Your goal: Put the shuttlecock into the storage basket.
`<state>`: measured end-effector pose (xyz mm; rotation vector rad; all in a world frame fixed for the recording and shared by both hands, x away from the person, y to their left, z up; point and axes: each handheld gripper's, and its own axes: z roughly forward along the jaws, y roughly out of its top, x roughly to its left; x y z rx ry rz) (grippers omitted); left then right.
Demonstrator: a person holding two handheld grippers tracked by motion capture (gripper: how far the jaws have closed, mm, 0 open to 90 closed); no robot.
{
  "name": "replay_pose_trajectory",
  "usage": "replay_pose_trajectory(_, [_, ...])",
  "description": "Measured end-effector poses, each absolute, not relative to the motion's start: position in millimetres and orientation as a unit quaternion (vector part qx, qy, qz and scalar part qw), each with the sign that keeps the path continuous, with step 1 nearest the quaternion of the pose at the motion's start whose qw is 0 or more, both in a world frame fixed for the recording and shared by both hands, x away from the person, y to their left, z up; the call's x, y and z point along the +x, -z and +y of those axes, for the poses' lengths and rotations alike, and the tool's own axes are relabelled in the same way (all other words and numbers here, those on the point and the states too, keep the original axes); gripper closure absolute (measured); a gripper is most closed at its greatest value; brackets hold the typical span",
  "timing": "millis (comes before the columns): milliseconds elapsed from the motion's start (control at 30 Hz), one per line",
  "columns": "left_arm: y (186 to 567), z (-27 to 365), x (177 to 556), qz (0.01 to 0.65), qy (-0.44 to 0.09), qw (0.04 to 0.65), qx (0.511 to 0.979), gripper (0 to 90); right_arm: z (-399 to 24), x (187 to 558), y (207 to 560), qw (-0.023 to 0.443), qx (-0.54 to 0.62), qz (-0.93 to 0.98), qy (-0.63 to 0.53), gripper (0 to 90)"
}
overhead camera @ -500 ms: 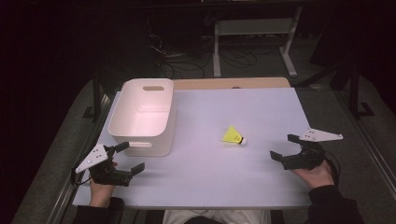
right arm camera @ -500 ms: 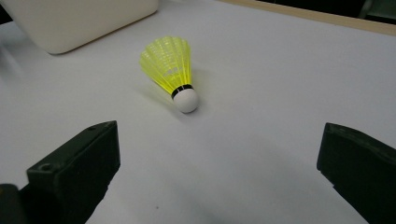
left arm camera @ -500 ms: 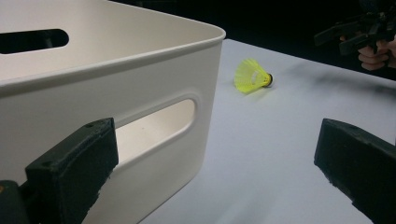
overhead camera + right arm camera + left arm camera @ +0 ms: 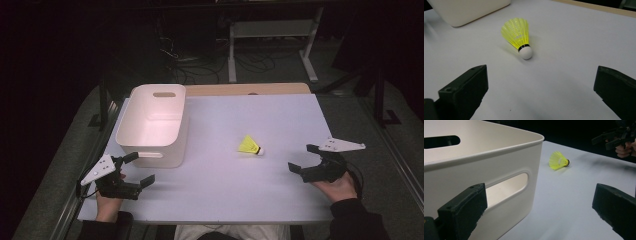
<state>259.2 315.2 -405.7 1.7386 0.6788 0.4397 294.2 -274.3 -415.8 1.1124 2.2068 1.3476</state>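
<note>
1. Two grippers are resting at the near corners of the table (image 4: 280, 200); I am holding my right gripper (image 4: 306, 161) with its jaws spread wide and empty.
2. My left gripper (image 4: 138, 168) is likewise gaping, just beside the white bin (image 4: 131, 131).
3. Ahead of my right jaws, the yellow shuttlecock (image 4: 517, 35) is lying on its side, white cork pointing toward me, skirt away toward the bin.
4. Judged nearer: my right gripper.

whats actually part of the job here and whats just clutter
Likely in the job: shuttlecock, bin, left gripper, right gripper, both open.
Just lying about: cables and a metal frame on the floor behind the table.
</note>
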Motion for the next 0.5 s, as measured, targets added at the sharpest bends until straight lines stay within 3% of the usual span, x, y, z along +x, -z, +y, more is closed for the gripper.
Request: replay_pose_trajectory(500, [406.1,314.9,258.9,0.290,-0.185,0.573,0.744,0.0,-266.3,293.5,412.5,0.162,0.380,0.784,-0.462,0.0])
